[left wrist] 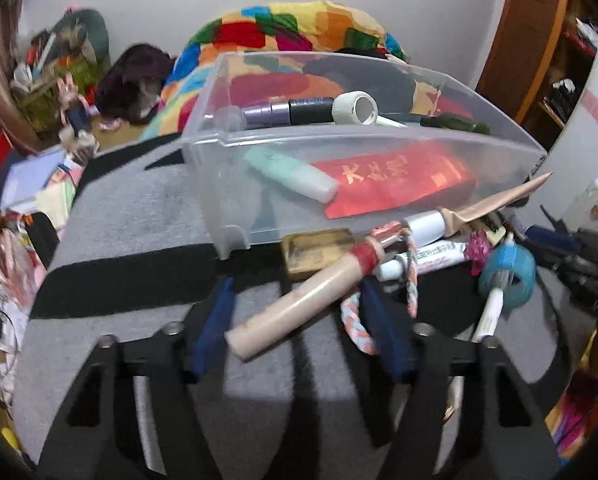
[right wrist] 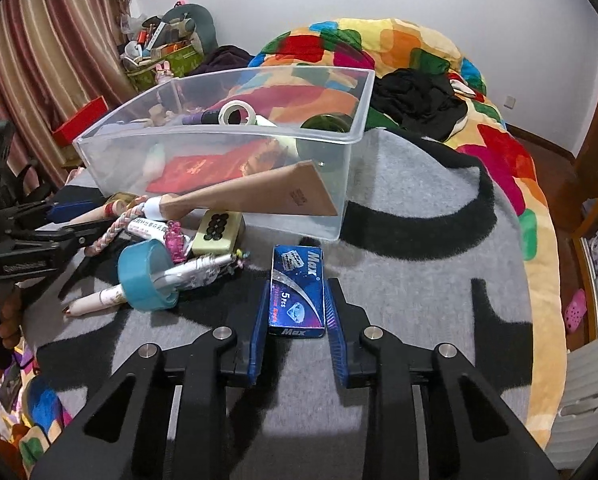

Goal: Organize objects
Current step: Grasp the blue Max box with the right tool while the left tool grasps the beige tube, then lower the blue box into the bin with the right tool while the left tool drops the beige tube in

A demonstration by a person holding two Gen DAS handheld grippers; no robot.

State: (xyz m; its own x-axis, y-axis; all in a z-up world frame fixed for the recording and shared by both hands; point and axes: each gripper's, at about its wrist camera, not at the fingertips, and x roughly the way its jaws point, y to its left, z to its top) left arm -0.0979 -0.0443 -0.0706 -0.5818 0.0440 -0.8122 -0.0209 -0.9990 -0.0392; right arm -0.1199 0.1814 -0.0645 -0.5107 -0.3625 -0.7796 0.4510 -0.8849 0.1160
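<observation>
A clear plastic bin stands on the grey-and-black blanket and holds a red packet, a mint tube and tape rolls. In front of it a beige tube lies slantwise between the blue pads of my left gripper, which stand apart on either side of it. From the right wrist view the left gripper shows at the left edge. My right gripper is shut on a blue "Max" box that lies flat on the blanket, with both pads against its long sides.
A pile beside the bin includes a teal tape ring, white pens, a braided cord, a dotted tile block and a tan paper piece. A colourful quilt and dark clothes lie behind.
</observation>
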